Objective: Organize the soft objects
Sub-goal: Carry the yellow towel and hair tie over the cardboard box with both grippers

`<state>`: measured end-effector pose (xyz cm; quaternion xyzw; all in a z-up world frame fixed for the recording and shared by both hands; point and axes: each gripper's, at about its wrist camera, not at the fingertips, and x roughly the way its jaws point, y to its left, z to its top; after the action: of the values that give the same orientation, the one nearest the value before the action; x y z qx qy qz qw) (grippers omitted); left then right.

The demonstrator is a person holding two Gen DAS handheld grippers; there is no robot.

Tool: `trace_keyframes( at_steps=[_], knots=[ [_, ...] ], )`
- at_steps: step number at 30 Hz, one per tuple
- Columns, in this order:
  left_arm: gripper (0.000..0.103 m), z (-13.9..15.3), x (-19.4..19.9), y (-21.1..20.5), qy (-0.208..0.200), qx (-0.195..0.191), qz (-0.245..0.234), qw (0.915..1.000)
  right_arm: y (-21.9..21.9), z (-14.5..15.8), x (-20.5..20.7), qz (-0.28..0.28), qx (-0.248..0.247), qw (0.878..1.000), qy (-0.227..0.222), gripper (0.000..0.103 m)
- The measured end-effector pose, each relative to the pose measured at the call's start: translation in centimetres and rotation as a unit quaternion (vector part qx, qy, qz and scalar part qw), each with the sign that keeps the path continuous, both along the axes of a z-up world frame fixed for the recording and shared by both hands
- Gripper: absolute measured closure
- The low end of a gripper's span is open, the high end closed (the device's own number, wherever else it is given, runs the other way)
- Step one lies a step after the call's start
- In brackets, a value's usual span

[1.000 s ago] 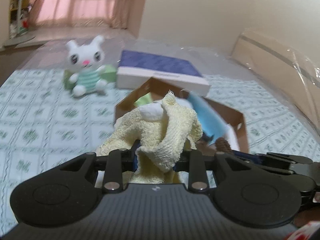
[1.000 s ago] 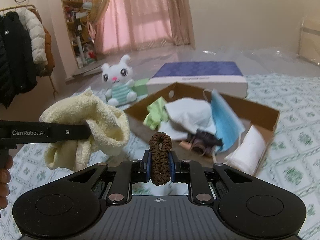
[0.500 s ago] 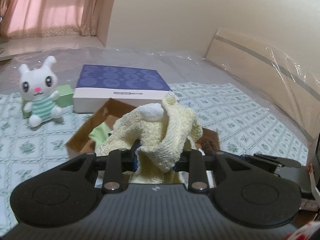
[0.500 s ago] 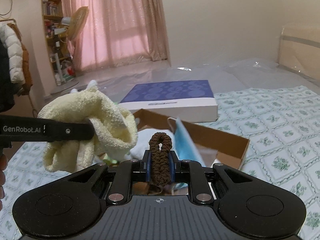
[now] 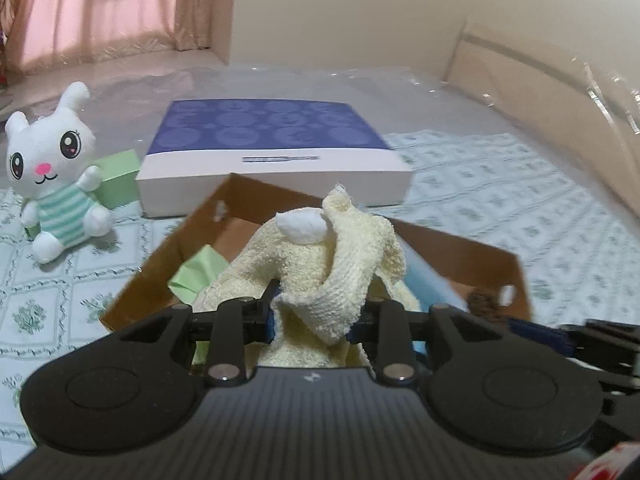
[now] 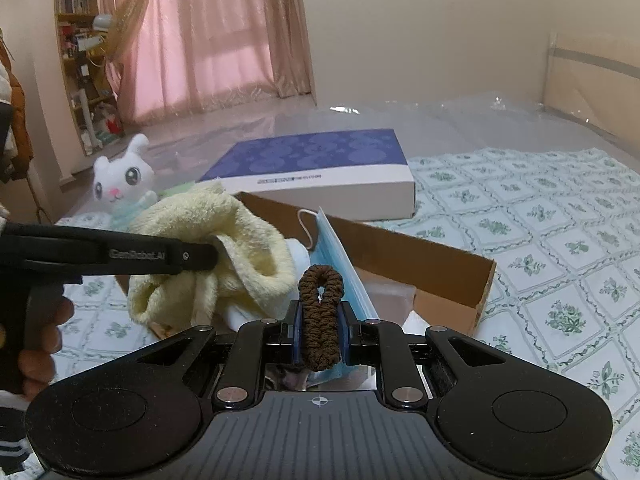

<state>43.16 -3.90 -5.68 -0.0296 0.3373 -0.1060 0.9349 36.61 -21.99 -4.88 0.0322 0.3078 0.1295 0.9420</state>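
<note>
My left gripper (image 5: 314,314) is shut on a pale yellow towel (image 5: 320,264) and holds it above the open cardboard box (image 5: 496,276). The towel (image 6: 216,248) and the left gripper (image 6: 200,254) also show in the right wrist view, left of centre. My right gripper (image 6: 320,320) is shut on a brown knitted hair tie (image 6: 320,312), held above the box's near side (image 6: 452,264). A blue face mask (image 6: 340,264) and a green cloth (image 5: 196,276) lie in the box.
A white plush bunny (image 5: 52,176) sits left of the box by a green block (image 5: 118,178). A purple-topped flat box (image 5: 272,156) lies behind the cardboard box. The bed has a green patterned sheet (image 6: 560,240); clear plastic covers its far part.
Both grippers have kept their hold. The views have swung back towards the box and the bunny, with the towel now closer over the box.
</note>
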Motion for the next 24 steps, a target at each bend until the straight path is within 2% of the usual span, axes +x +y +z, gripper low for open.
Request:
trace_keyframes(
  at_steps=[6,13,20,22,24],
  knots=[
    [0.076,-2.6,2.2,-0.6,0.031,0.013,-0.005,0.9994,0.3,-1.6,1.9,0.000,-0.007,1.000,0.016,0.085],
    [0.076,-5.1,2.8,-1.8,0.060,0.026,-0.025,0.9975,0.2,-3.2,3.5,-0.006,-0.013,0.999,0.035,0.085],
    [0.074,-4.8,3.6,-1.7,0.068,0.029,-0.029,0.9968,0.3,-4.3,4.1,-0.013,-0.019,0.998,0.054,0.085],
    [0.067,-4.6,3.3,-1.6,0.068,0.035,-0.028,0.9967,0.3,-4.4,4.0,-0.015,-0.022,0.998,0.055,0.085],
    [0.065,-4.4,3.1,-1.4,0.068,0.036,-0.028,0.9967,0.3,-4.4,3.9,-0.022,-0.023,0.998,0.057,0.085]
  ],
)
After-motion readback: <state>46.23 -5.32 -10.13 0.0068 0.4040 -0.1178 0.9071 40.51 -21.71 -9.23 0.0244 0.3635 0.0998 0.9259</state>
